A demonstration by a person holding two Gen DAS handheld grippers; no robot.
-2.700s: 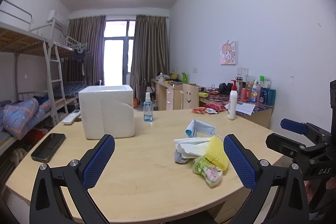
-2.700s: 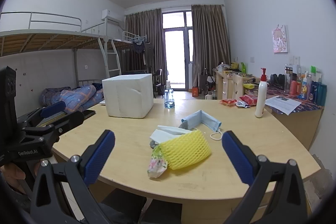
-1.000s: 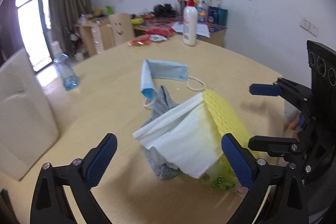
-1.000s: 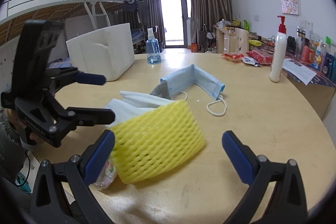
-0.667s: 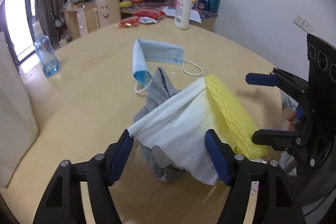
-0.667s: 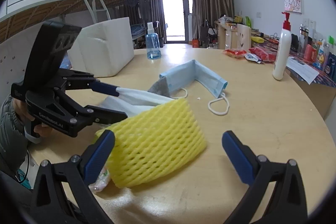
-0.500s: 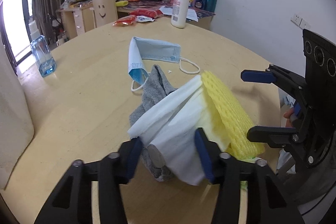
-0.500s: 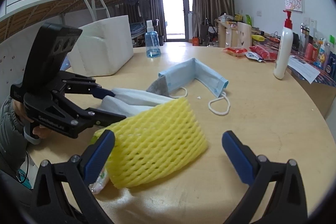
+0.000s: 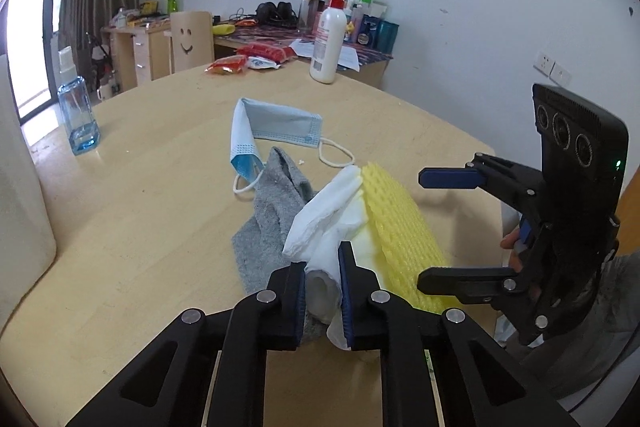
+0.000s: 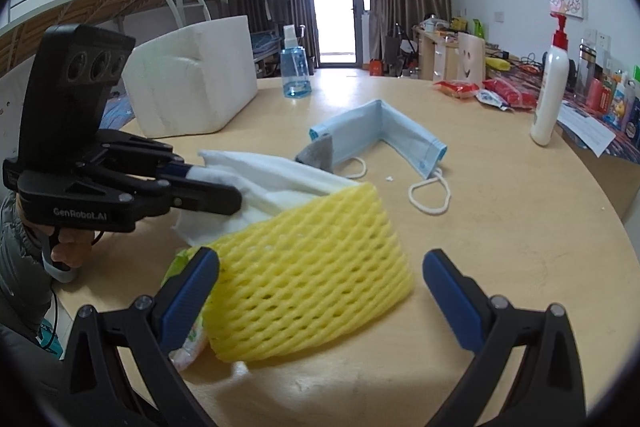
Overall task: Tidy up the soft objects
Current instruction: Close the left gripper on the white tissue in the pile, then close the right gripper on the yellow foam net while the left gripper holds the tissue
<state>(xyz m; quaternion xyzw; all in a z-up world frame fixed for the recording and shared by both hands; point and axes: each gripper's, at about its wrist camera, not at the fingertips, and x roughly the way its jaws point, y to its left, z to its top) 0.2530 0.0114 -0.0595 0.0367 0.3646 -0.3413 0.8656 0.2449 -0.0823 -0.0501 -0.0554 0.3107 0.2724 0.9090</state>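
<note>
- The left tool (image 9: 323, 287) is clamped on the near edge of the white tissue (image 9: 328, 223), its two blue pads pressed against a rolled fold of the sheet; in the right wrist view the same tool (image 10: 224, 187) comes in from the left and pinches that tissue (image 10: 272, 175).
- The right tool (image 10: 320, 279) is spread wide and holds nothing, one finger on each side of the yellow foam net (image 10: 316, 283); whether the left finger touches the net is hard to tell.
- Taking the yellow foam net (image 9: 396, 227) as the landmark: it sits near the front edge of the wooden counter (image 10: 520, 211), and the tissue leans against its far-left side, touching it.
- A grey sock (image 9: 268, 219) lies flat just beyond the tissue, farther from the net, partly under the tissue.
- A blue face mask (image 10: 384, 131), folded in an angle, lies on the counter behind the net, one ear loop trailing toward it; the sock's tip touches the mask.
- A small printed packet (image 10: 188, 343) peeks out from under the net's near-left corner.
- Well behind the net stand a white foam box (image 10: 196, 91), a blue spray bottle (image 10: 295, 67) and, off to the right, a white pump bottle (image 10: 552, 91).
</note>
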